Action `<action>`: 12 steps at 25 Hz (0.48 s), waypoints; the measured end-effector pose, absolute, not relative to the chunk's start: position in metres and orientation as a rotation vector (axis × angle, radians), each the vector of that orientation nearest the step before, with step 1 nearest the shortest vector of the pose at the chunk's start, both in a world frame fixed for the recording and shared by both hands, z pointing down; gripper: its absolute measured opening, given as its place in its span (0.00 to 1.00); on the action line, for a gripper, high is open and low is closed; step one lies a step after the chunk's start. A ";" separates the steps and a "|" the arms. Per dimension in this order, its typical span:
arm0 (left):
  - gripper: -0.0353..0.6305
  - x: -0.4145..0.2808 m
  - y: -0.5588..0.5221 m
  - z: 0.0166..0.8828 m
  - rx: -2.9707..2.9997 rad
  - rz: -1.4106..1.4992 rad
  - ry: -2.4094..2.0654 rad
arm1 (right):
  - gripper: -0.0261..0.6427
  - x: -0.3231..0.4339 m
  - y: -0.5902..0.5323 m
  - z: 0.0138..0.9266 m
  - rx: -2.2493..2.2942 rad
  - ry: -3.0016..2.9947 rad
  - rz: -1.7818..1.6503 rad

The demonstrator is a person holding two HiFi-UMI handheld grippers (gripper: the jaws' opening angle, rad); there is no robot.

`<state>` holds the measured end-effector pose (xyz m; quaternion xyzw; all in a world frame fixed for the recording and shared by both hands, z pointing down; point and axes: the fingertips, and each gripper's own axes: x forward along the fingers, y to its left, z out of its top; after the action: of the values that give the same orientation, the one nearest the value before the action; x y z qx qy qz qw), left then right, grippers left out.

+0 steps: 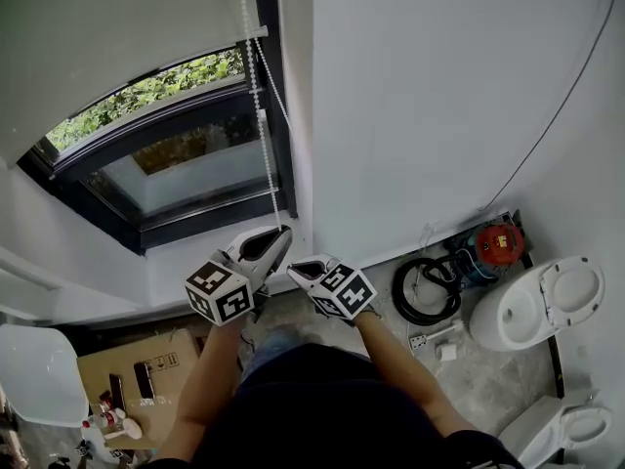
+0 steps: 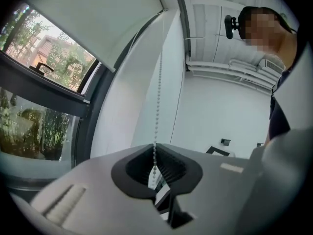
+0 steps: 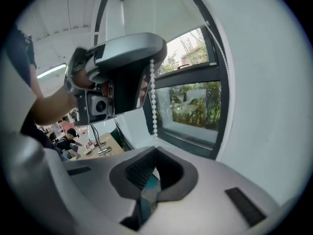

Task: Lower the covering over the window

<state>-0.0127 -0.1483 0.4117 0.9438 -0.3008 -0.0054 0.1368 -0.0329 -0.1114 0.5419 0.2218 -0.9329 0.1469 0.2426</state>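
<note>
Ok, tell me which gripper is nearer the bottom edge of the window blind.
Left. The left gripper grips the bead chain higher up, closer to the blind's bottom edge; the right gripper sits lower and further from it.

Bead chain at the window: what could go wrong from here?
The thin bead chain is pinched between the tips of the left gripper and the right gripper; a pull could let it slip. Two strands hang side by side; pulling the wrong one might raise the blind, not lower it.
</note>
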 end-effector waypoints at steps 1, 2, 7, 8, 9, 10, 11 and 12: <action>0.09 -0.013 -0.149 0.412 2.733 -0.016 -0.870 | 0.06 -0.034 -0.112 0.542 0.605 -2.551 0.405; 0.09 -0.013 -0.150 0.413 2.735 -0.006 -0.870 | 0.06 -0.035 -0.113 0.543 0.601 -2.544 0.403; 0.09 -0.018 -0.147 0.437 2.670 0.016 -0.842 | 0.06 -0.037 -0.107 0.564 0.569 -2.472 0.400; 0.09 -0.019 -0.147 0.440 2.665 0.021 -0.838 | 0.06 -0.037 -0.106 0.567 0.566 -2.469 0.410; 0.09 -0.019 -0.147 0.443 2.668 0.040 -0.837 | 0.06 -0.037 -0.105 0.569 0.562 -2.461 0.410; 0.09 -0.019 -0.147 0.446 2.670 0.061 -0.838 | 0.06 -0.037 -0.104 0.572 0.556 -2.449 0.405; 0.09 -0.020 -0.147 0.449 2.664 0.064 -0.836 | 0.06 -0.037 -0.103 0.574 0.551 -2.439 0.401; 0.09 -0.021 -0.147 0.450 2.648 0.046 -0.832 | 0.06 -0.036 -0.102 0.576 0.548 -2.435 0.405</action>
<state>-0.0207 -0.1467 0.4502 0.9380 -0.2947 0.0164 0.1817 -0.0362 -0.1018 0.5758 0.2068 -0.9180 0.1529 0.3018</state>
